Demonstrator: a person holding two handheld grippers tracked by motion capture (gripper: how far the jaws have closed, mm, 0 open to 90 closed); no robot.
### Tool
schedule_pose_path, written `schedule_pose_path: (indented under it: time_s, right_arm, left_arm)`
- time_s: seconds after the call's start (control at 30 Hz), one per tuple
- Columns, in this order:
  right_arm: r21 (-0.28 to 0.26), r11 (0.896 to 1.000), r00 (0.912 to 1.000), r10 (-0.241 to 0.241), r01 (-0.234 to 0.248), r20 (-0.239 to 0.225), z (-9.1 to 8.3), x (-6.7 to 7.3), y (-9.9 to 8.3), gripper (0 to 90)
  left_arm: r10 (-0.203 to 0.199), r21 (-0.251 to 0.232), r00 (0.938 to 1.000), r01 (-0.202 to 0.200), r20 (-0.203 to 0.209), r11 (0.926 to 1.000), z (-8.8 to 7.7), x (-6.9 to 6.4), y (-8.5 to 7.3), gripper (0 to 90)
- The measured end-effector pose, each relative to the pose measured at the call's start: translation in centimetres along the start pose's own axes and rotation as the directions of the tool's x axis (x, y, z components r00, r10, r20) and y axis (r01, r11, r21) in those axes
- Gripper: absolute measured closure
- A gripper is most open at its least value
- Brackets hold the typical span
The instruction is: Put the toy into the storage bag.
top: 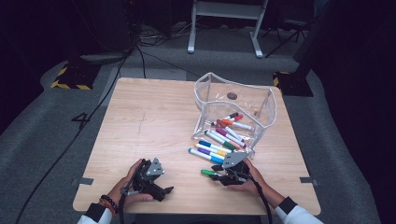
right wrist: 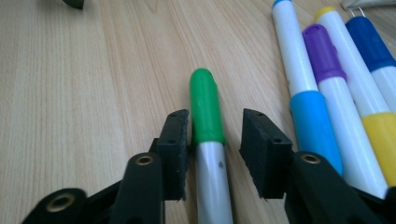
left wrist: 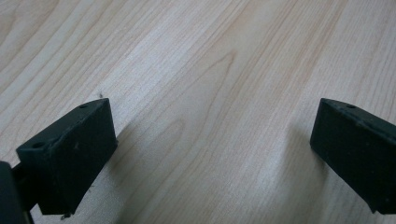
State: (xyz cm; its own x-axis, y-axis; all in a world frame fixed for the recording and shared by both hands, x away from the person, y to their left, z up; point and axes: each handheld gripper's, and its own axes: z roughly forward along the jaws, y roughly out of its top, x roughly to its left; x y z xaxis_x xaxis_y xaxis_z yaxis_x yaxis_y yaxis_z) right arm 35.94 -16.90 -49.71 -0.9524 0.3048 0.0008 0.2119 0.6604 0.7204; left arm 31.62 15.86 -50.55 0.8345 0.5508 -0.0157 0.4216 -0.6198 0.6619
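The clear pouch (top: 236,109) stands open on the far right part of the wooden table (top: 149,121), and everything else is placed from it. To the pouch's left the tabletop is bare wood out to the left edge and down to the near edge, a wide stretch of open room. Just in front of the pouch's mouth a row of markers (top: 212,150) lies side by side on the wood, reaching almost to the right gripper (top: 219,175), so room is tight there.

Nearer than that row lies the green marker (right wrist: 205,105), well apart from the pouch and just beside the light-blue marker (right wrist: 299,70). The right gripper (right wrist: 212,135) straddles it where green cap meets grey barrel; its jaws stand apart, one on each side, with a gap showing on the right side, not clamped.

The left gripper (left wrist: 212,144), far left of the pouch near the table's near edge, has its jaws wide apart over bare wood.
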Motion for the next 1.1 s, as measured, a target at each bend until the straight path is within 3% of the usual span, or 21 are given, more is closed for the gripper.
schedule_pose_path:
  time_s: [0.07, 0.23, 0.4, 0.57, 0.97, 1.1]
  right_arm:
    - [-0.002, 1.000, 0.9999, -0.007, 0.007, -0.013, 0.3, 0.1, 0.3, 73.4]
    - [0.018, 1.000, 0.9998, -0.018, 0.018, -0.008, 0.0, 0.1, 0.3, 74.3]
    - [0.016, 1.000, 0.9998, 0.004, -0.004, -0.018, -1.3, -0.2, -0.4, 74.4]
    - [-0.083, 0.996, 0.9994, 0.035, -0.035, -0.005, -4.2, -0.8, 0.1, 74.5]
    - [-0.211, 0.978, 0.9953, 0.028, -0.007, 0.093, -11.3, -0.4, 2.3, 74.5]
    - [-0.244, 0.970, 0.9914, 0.021, 0.011, 0.129, -14.3, -0.3, 3.8, 74.4]
  left_arm:
    - [0.000, 0.000, 1.0000, 0.000, 0.000, 1.0000, 0.0, 0.0, 0.0, 0.6]
    - [0.000, 0.000, 1.0000, 0.000, 0.000, 1.0000, 0.0, 0.0, 0.0, 0.6]
    - [0.000, 0.000, 1.0000, 0.000, 0.000, 1.0000, 0.0, 0.0, 0.0, 0.6]
    - [0.002, 0.000, 1.0000, -0.002, 0.000, 1.0000, 0.0, 0.0, 0.0, 0.6]
    - [0.003, 0.002, 1.0000, -0.003, 0.004, 1.0000, 0.0, 0.1, 0.0, 0.5]
    - [0.003, 0.002, 1.0000, -0.003, 0.004, 1.0000, 0.0, 0.1, 0.0, 0.5]
